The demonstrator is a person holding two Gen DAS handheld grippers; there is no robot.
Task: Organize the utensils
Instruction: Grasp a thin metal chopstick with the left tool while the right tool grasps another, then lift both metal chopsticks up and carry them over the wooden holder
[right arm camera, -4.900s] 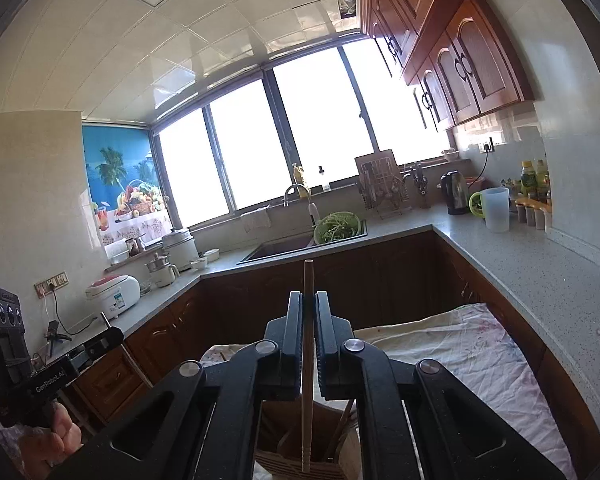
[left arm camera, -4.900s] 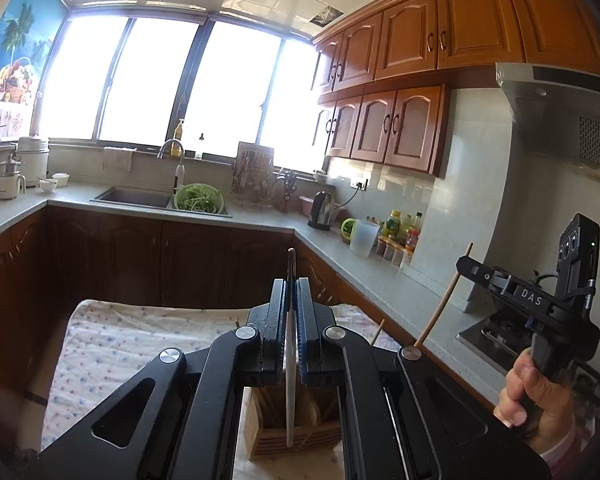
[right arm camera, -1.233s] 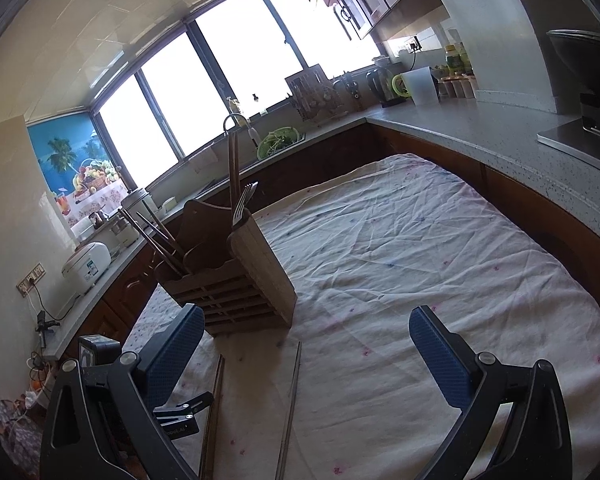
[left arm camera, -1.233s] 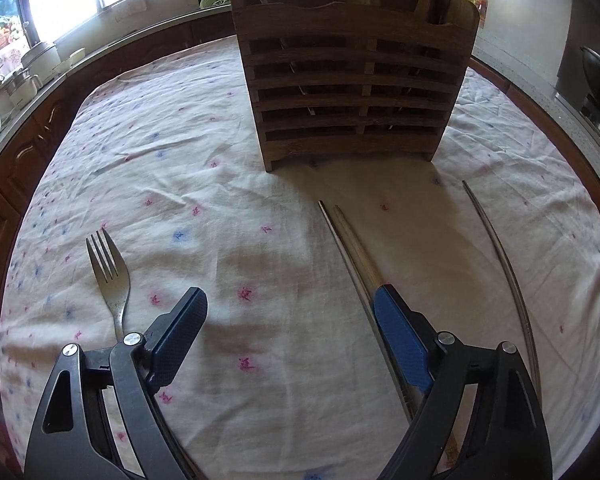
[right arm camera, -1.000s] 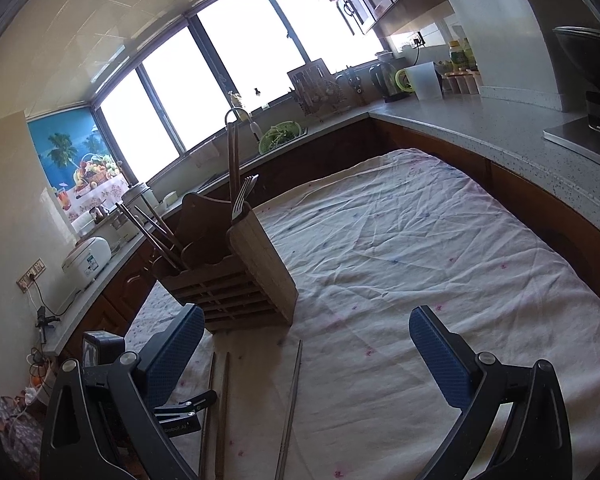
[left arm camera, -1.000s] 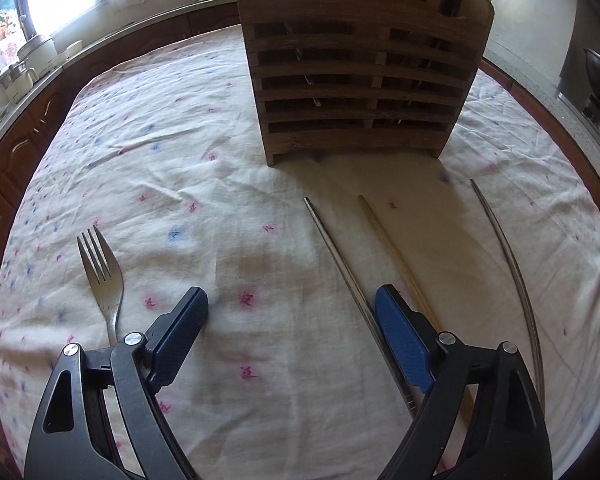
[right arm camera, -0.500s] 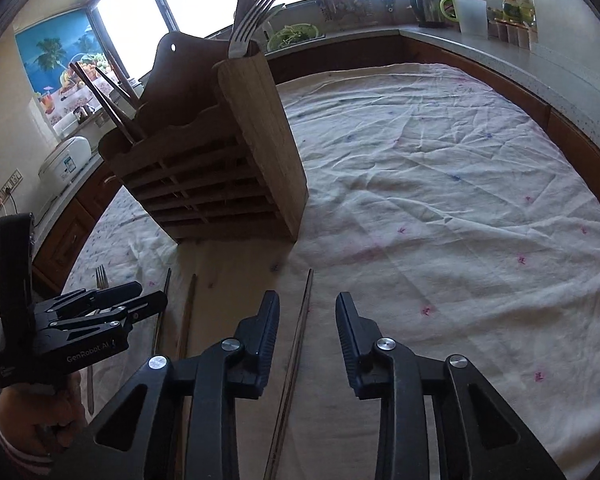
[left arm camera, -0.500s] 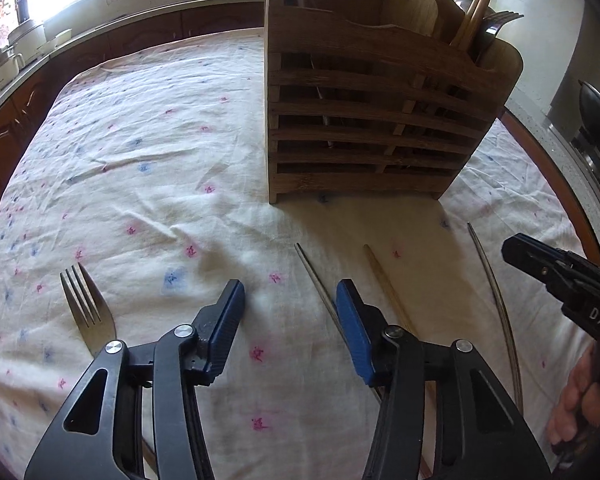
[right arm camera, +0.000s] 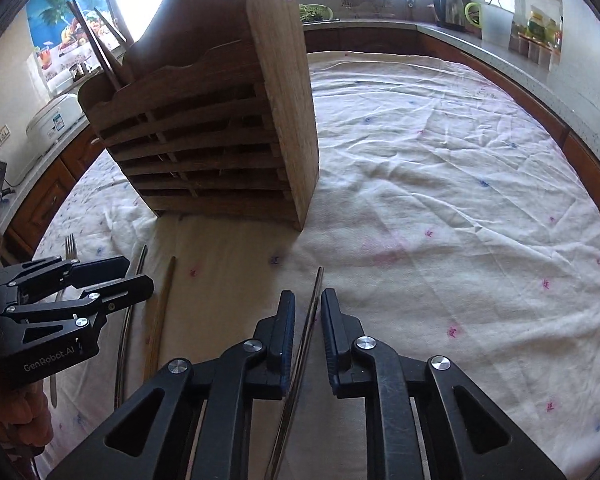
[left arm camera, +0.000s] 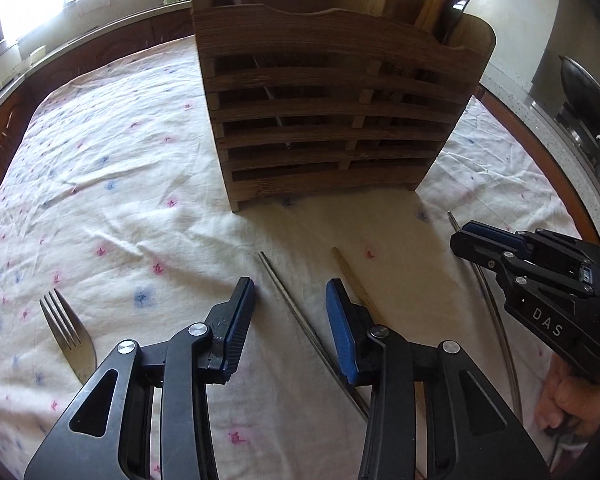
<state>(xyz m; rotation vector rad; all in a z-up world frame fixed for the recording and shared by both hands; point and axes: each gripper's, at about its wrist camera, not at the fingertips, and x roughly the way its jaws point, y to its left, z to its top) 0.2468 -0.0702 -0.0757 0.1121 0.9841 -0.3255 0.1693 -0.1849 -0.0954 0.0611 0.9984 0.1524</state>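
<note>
A slatted wooden utensil holder (left arm camera: 320, 120) (right arm camera: 204, 140) stands on the flowered tablecloth (left arm camera: 120, 184) with chopsticks and forks in it. In front of it lie a metal chopstick (left arm camera: 292, 308), a wooden chopstick (left arm camera: 350, 274) and a second metal chopstick (right arm camera: 314, 304). My left gripper (left arm camera: 289, 283) straddles the first metal chopstick; its jaws are closing, with gaps on both sides. My right gripper (right arm camera: 308, 294) straddles the second metal chopstick, jaws closing, pads not visibly pressing it. A fork (left arm camera: 66, 328) lies to the left.
The kitchen counter (right arm camera: 500, 52) runs round the table with a kettle, jars and a rice cooker (right arm camera: 56, 120). A wok on a stove (left arm camera: 584, 92) sits at the right. A hand (left arm camera: 568, 400) holds the right gripper's grip. Bare cloth stretches right of the holder.
Both grippers' jaws have narrowed a lot. The right gripper dropped and tilted down over the right metal chopstick. The left gripper edged toward the holder, now astride its metal chopstick.
</note>
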